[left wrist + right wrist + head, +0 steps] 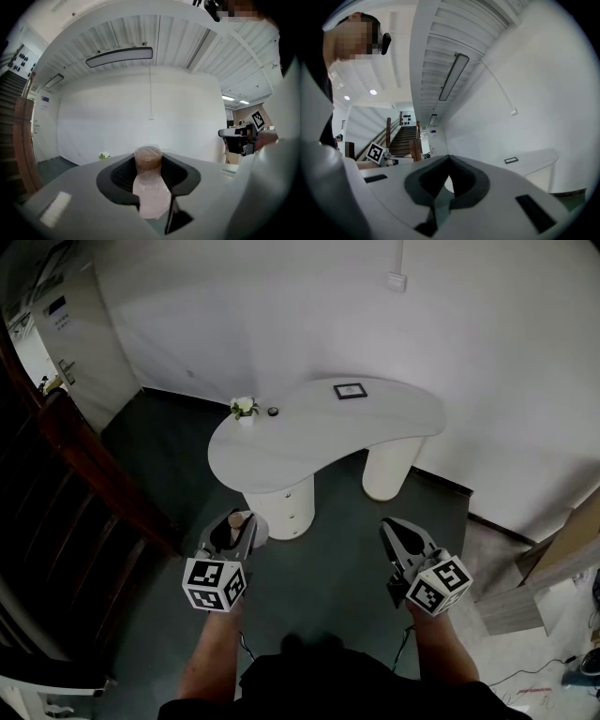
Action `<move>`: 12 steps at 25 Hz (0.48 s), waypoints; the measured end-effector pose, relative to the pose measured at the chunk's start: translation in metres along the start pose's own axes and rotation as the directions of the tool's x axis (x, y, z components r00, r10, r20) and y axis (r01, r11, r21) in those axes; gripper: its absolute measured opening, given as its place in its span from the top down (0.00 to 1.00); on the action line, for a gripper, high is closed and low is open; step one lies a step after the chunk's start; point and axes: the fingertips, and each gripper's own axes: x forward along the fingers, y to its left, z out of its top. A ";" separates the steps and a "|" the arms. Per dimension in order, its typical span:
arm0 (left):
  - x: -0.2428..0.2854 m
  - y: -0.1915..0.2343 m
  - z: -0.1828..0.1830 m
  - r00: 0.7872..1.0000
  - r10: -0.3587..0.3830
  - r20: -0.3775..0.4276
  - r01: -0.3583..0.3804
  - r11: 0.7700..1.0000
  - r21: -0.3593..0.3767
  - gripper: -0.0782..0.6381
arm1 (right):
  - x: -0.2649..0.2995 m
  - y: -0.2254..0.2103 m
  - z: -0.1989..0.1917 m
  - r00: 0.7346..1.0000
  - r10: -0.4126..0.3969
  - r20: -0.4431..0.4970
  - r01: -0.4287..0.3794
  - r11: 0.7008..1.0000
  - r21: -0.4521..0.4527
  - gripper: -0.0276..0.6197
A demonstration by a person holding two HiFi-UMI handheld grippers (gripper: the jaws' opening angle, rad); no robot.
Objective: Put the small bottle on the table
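My left gripper (234, 524) is shut on the small bottle (236, 519), a clear bottle with a brownish cap, held in the air well short of the table. In the left gripper view the bottle (149, 180) stands upright between the dark pads (119, 176), cap pointing away from the camera. My right gripper (395, 530) hovers level with it to the right, jaws shut with nothing in them; its tips (449, 159) meet in the right gripper view. The white curved table (309, 442) stands ahead on two round pedestals.
On the table sit a small flower pot (245, 409), a dark round object (273, 412) and a flat framed card (350, 391). A dark wooden stair railing (84, 474) runs along the left. Wooden boards (553, 568) lean at the right. White wall behind.
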 end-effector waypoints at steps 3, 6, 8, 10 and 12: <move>-0.001 -0.009 -0.001 1.000 0.011 -0.001 -0.011 1.000 -0.008 0.69 | -0.011 -0.008 -0.006 1.000 0.002 -0.007 -0.002 1.000 0.016 0.94; -0.003 -0.019 -0.002 1.000 0.020 -0.002 -0.020 1.000 -0.014 0.69 | -0.020 -0.012 -0.009 1.000 0.012 -0.023 -0.011 1.000 0.026 0.94; -0.003 -0.026 -0.002 1.000 0.022 -0.003 -0.022 1.000 -0.015 0.69 | -0.026 -0.015 -0.011 1.000 0.013 -0.027 -0.012 0.999 0.030 0.94; -0.004 -0.031 -0.004 1.000 0.018 -0.005 -0.019 1.000 -0.015 0.69 | -0.030 -0.017 -0.013 1.000 0.013 -0.026 -0.012 0.999 0.037 0.94; -0.003 -0.034 -0.006 1.000 0.016 -0.008 -0.016 1.000 -0.015 0.69 | -0.031 -0.017 -0.015 0.999 0.020 -0.026 -0.019 0.999 0.040 0.94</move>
